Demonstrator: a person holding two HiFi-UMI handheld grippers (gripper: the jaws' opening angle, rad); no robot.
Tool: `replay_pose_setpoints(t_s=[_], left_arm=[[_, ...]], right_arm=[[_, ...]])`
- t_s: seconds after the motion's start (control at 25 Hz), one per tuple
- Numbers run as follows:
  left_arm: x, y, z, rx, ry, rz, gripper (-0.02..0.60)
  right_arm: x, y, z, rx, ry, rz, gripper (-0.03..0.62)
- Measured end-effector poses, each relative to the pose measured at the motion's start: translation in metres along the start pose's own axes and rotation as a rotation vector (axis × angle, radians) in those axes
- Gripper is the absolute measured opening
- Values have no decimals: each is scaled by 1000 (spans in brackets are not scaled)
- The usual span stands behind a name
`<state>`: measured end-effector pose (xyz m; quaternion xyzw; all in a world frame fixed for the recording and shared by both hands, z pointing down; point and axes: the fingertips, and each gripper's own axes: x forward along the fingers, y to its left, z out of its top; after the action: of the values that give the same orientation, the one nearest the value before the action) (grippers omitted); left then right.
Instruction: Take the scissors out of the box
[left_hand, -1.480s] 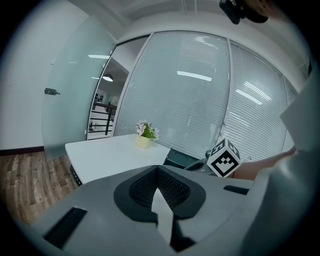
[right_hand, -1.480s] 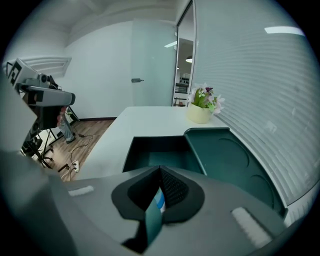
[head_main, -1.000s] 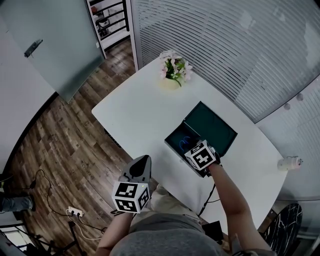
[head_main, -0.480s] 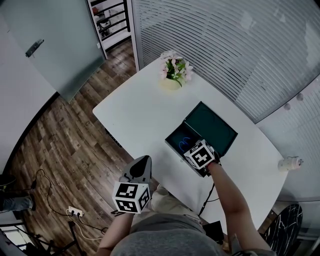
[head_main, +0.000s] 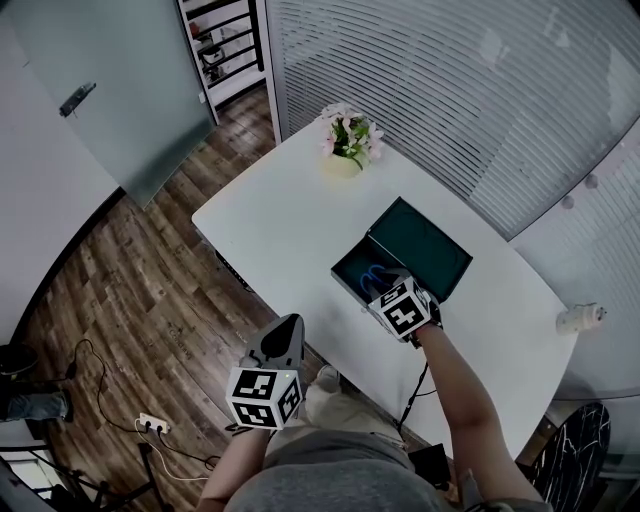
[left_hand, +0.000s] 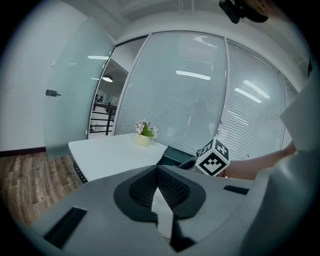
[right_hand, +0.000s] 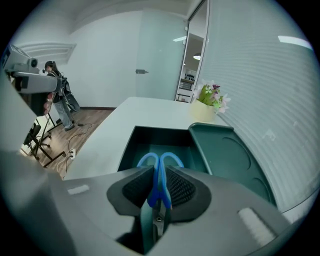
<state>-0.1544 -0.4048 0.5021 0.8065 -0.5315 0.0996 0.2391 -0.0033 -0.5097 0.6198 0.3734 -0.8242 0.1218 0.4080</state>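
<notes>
On the white table (head_main: 280, 220) a dark green box (head_main: 348, 272) lies open, its lid (head_main: 420, 250) folded back to the right. My right gripper (head_main: 385, 290) reaches down into it. Its jaws are closing, and the pads grip the blue handles of the scissors (right_hand: 160, 175), whose loops (right_hand: 161, 161) stick out past the jaws over the box floor (right_hand: 160, 150). The scissor blades run back between the jaws. My left gripper (head_main: 285, 328) hangs off the table's near edge, shut and empty, its tips (left_hand: 157, 170) touching.
A pot of pink flowers (head_main: 345, 148) stands at the table's far end. A small white object (head_main: 578, 320) sits near the right edge. Wooden floor with a power strip (head_main: 150, 423) and cables lies to the left. A person (right_hand: 57, 95) stands by a tripod in the background.
The right gripper has closed on the scissors' blue handles and lifted a little inside the box. The left gripper has hardly shifted.
</notes>
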Motion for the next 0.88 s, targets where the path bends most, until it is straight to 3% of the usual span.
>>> replay_pose_setpoints(t_s=[0.88], left_arm=[[-86,-54,-22,30,-92,0,6]], right_arm=[[-120,37,34,-53,-312,-186,86]])
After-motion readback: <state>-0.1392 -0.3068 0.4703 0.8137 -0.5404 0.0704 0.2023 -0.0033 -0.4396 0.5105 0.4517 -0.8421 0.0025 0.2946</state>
